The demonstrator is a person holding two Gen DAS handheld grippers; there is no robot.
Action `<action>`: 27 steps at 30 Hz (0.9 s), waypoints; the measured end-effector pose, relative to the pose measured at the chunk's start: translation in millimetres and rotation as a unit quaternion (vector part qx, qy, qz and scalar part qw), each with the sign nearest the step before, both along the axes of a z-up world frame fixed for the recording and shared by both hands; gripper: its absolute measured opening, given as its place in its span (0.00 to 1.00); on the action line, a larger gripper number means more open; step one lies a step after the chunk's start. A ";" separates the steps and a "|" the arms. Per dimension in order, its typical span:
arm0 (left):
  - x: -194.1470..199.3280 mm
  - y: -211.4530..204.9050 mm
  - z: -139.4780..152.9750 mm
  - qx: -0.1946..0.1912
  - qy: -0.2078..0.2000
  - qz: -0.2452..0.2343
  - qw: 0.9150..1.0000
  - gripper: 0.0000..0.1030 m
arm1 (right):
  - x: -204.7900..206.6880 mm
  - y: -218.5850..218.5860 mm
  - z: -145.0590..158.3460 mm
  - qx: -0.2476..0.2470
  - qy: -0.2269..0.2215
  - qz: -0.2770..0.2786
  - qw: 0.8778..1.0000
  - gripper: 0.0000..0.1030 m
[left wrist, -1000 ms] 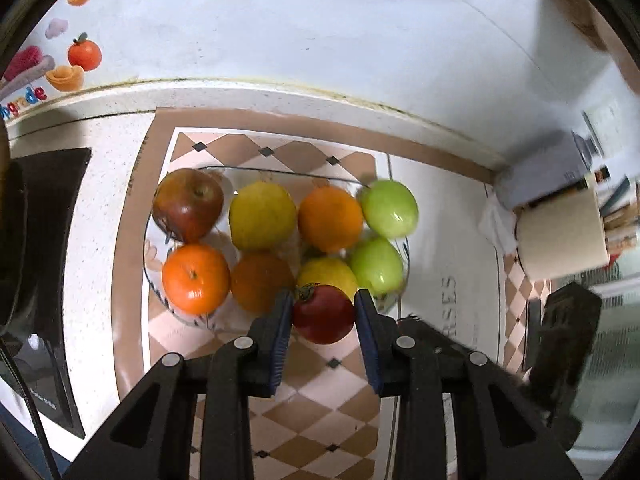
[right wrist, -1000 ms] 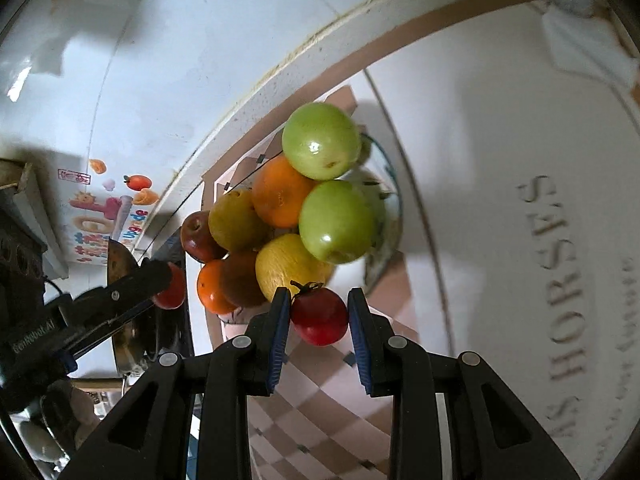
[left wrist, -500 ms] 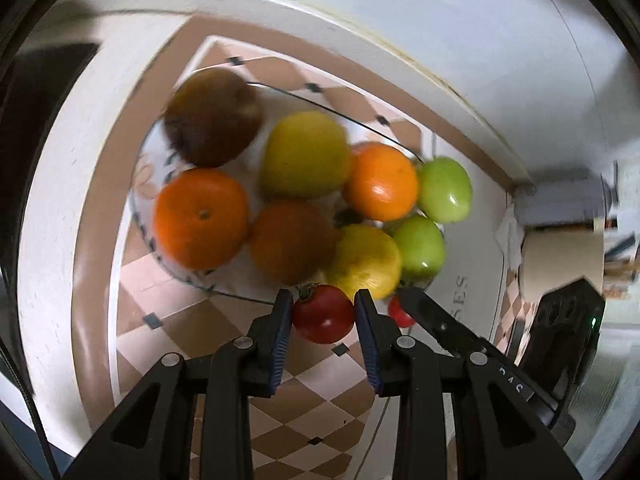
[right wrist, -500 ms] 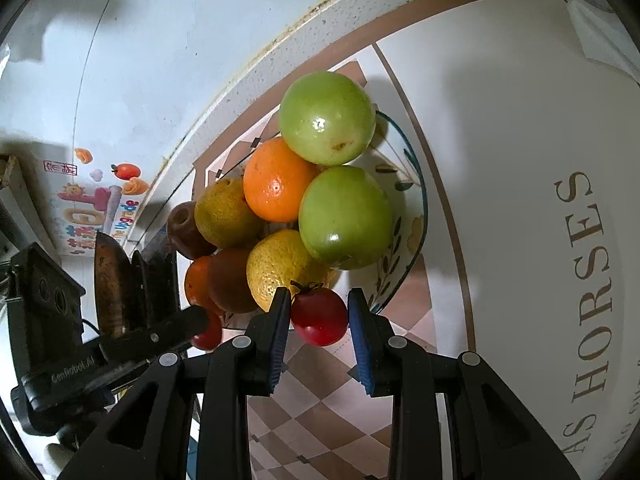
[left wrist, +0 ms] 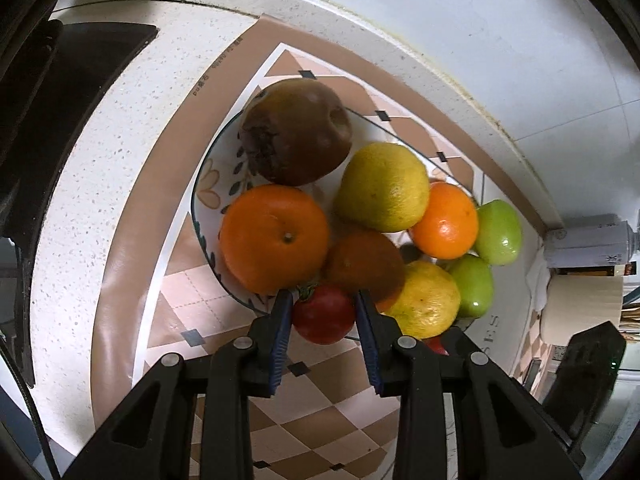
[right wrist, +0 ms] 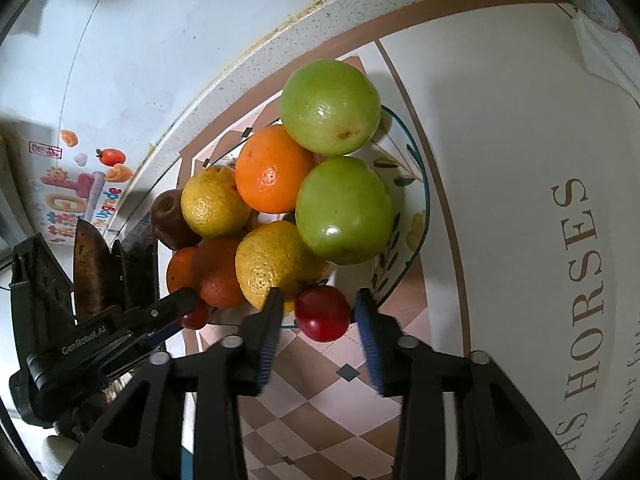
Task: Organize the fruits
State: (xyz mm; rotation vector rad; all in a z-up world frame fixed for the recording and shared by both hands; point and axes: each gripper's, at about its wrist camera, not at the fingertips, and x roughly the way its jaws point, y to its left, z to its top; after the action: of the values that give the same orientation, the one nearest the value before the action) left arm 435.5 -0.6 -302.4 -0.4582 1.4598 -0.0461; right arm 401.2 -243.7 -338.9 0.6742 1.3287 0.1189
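Observation:
A patterned bowl (left wrist: 204,184) (right wrist: 424,200) on the checked mat holds a pile of fruit: a brown apple (left wrist: 296,132), oranges (left wrist: 274,238), yellow citrus (right wrist: 280,264) and two green apples (right wrist: 344,208). My left gripper (left wrist: 324,320) is shut on a small red tomato (left wrist: 324,314), held just over the bowl's near rim. My right gripper (right wrist: 318,320) has its jaws opening. A second red tomato (right wrist: 322,312) is between them at the bowl's near edge, with a small gap at each pad. In the right wrist view the left gripper's finger (right wrist: 172,304) shows at lower left.
A black appliance (left wrist: 60,80) stands left of the bowl. A grey can (left wrist: 588,240) and a paper roll (left wrist: 580,304) stand at the right. A white mat with lettering (right wrist: 580,280) lies right of the bowl. The wall (right wrist: 160,40) runs close behind.
My left gripper has come down and rolled, so the bowl looms larger, still holding its tomato. My right gripper's pads have parted from the other tomato at the bowl's edge.

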 end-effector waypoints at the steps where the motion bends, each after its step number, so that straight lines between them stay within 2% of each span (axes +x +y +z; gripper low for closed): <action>1: -0.1 0.2 -0.1 0.000 -0.001 0.001 1.000 0.29 | 0.2 1.5 1.8 -0.004 -0.002 0.000 1.000 0.51; 2: 0.2 -0.7 -0.2 0.002 -0.001 0.000 1.000 0.30 | 0.5 3.5 4.4 -0.010 -0.004 -0.001 1.000 0.57; 7: 2.5 -8.7 1.9 0.024 0.002 -0.020 1.000 0.33 | -0.4 7.8 21.4 -0.044 -0.019 0.005 0.999 0.68; 9: 2.7 -10.6 3.7 0.036 0.001 -0.030 0.999 0.33 | -1.8 10.9 32.3 -0.076 -0.027 0.010 0.997 0.73; 11: 1.0 -13.5 11.1 0.061 -0.011 -0.041 0.997 0.34 | -3.8 16.3 45.4 -0.136 -0.032 0.018 0.990 0.82; 13: -3.3 -16.6 22.1 0.090 -0.030 -0.058 0.994 0.41 | -7.1 17.9 56.8 -0.177 -0.043 0.024 0.983 0.89; 15: -8.3 -20.8 33.4 0.126 -0.049 -0.077 0.988 0.59 | -10.6 22.7 66.9 -0.214 -0.048 0.032 0.975 0.92; 16: -11.7 -23.2 39.7 0.143 -0.061 -0.088 0.984 0.65 | -13.0 23.7 71.0 -0.229 -0.051 0.034 0.971 0.92; 17: -15.4 -25.2 45.6 0.161 -0.072 -0.097 0.980 0.77 | -16.0 25.4 76.0 -0.244 -0.056 0.035 0.968 0.94; 18: -19.3 -27.1 51.4 0.178 -0.081 -0.105 0.975 0.84 | -19.5 25.4 80.5 -0.253 -0.060 0.035 0.965 0.94; 22: -34.1 -27.7 73.7 0.212 -0.112 -0.121 0.963 0.89 | -32.0 27.8 97.0 -0.270 -0.072 0.028 0.960 0.96; 27: -51.5 -22.0 96.9 0.217 -0.140 -0.122 0.958 0.97 | -52.2 29.8 116.7 -0.281 -0.084 0.017 0.956 0.96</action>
State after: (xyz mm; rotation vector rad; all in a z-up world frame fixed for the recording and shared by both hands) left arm 384.0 -22.6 -205.5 0.0881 1.1945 0.0138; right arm 349.0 -213.9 -222.2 0.1530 1.1355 -0.1681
